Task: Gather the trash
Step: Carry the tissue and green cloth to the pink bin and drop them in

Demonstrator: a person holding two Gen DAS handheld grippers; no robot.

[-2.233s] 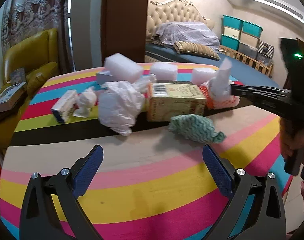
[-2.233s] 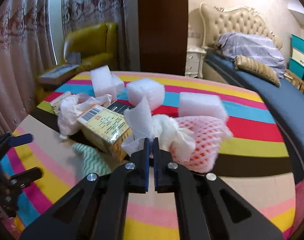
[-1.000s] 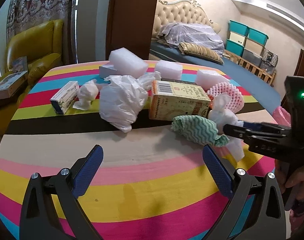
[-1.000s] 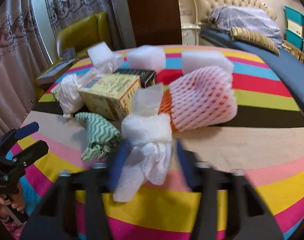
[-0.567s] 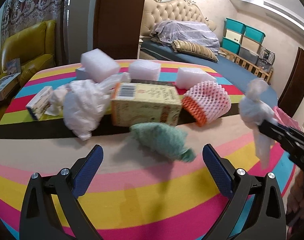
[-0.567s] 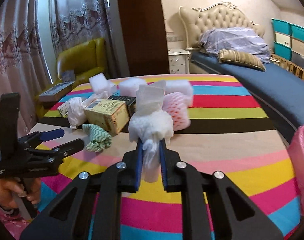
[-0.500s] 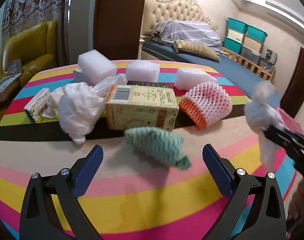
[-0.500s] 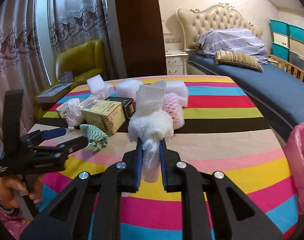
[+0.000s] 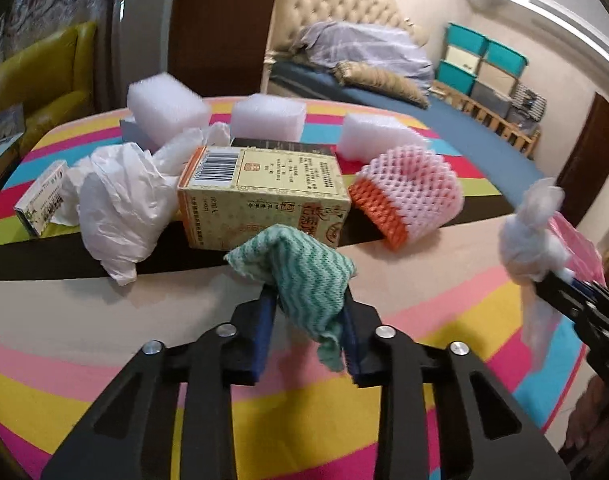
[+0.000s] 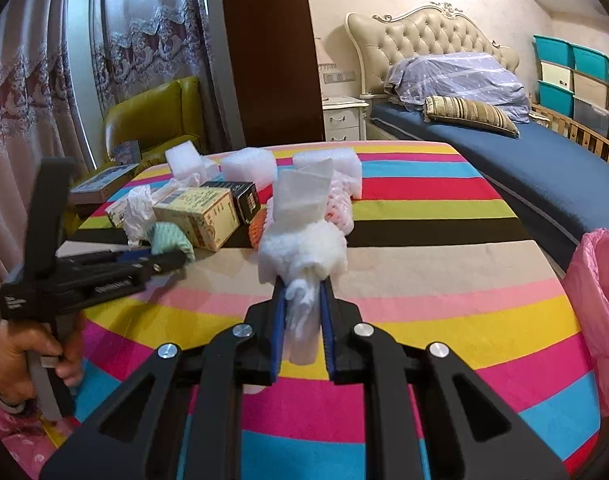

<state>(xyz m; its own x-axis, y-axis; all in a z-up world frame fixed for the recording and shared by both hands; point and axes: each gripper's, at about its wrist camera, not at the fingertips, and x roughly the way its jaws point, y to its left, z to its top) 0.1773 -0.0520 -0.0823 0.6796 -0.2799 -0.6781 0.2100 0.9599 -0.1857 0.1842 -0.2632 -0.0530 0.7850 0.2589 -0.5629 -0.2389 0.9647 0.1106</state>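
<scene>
Trash is lying in a heap toward the far side of the striped surface (image 9: pixel 104 360): a crumpled white plastic bag (image 9: pixel 120 200), a yellowish carton (image 9: pixel 264 196) with a barcode on its end, a pink and orange foam net (image 9: pixel 408 196), three white foam blocks (image 9: pixel 268 120) behind them and a small box (image 9: pixel 40 196) at the left edge. The left gripper (image 9: pixel 306 320) has just been closing, and its blue pads are now clamping a green zigzag cloth (image 9: pixel 300 276), which is bunching up above the fingertips just in front of the carton. The right gripper (image 10: pixel 302 300) is pinching a wad of white tissue (image 10: pixel 304 252), whose top is sticking up over the jaws while a tail is hanging between them. From the right wrist view a hand (image 10: pixel 20 352) in a pink sleeve is gripping the handle of the left tool. A pink bin bag (image 10: pixel 600 320) is hanging open just beside the right edge of the surface, near the bed (image 10: pixel 524 152).
</scene>
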